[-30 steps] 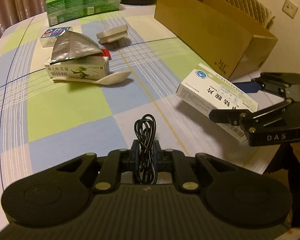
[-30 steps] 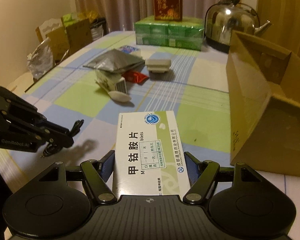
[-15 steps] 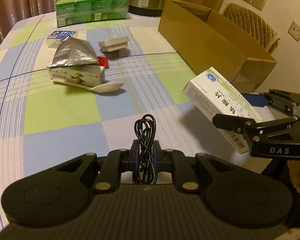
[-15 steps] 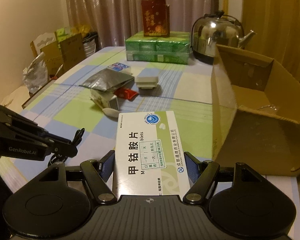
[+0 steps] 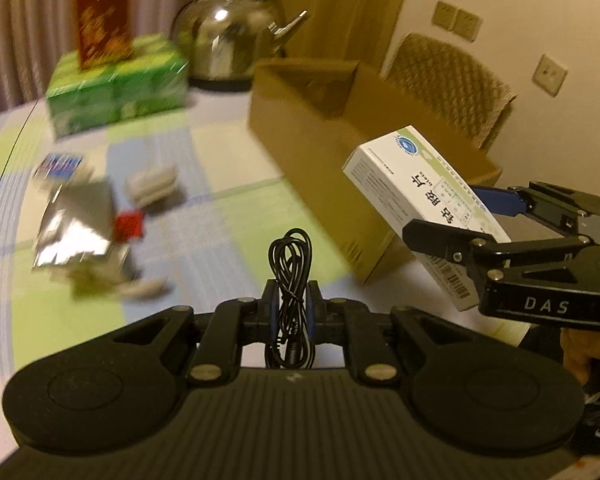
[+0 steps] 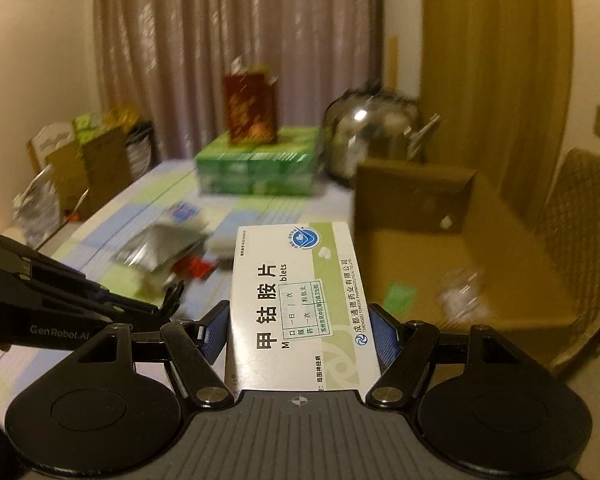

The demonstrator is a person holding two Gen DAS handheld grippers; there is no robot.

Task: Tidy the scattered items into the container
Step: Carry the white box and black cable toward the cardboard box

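Beside the open brown cardboard box [image 5: 332,184], the right gripper [image 6: 298,332] squeezes a white-and-green paper medicine box [image 6: 296,300] and the left gripper [image 5: 291,308] pinches a coiled black cable [image 5: 290,280]; lift both over the rim, then let go.

Warm, dim yellowish light fills the room. Pleated brownish curtains [image 6: 236,60] hang across the far wall behind the counter [image 5: 204,240], which is covered with a checked cloth of blue, green and white. To the right stands a wooden door [image 6: 480,80], and the cream wall [image 5: 540,0] beside it carries several sockets [image 5: 456,24]. A chair with a quilted cover [image 5: 452,80] stands against that wall
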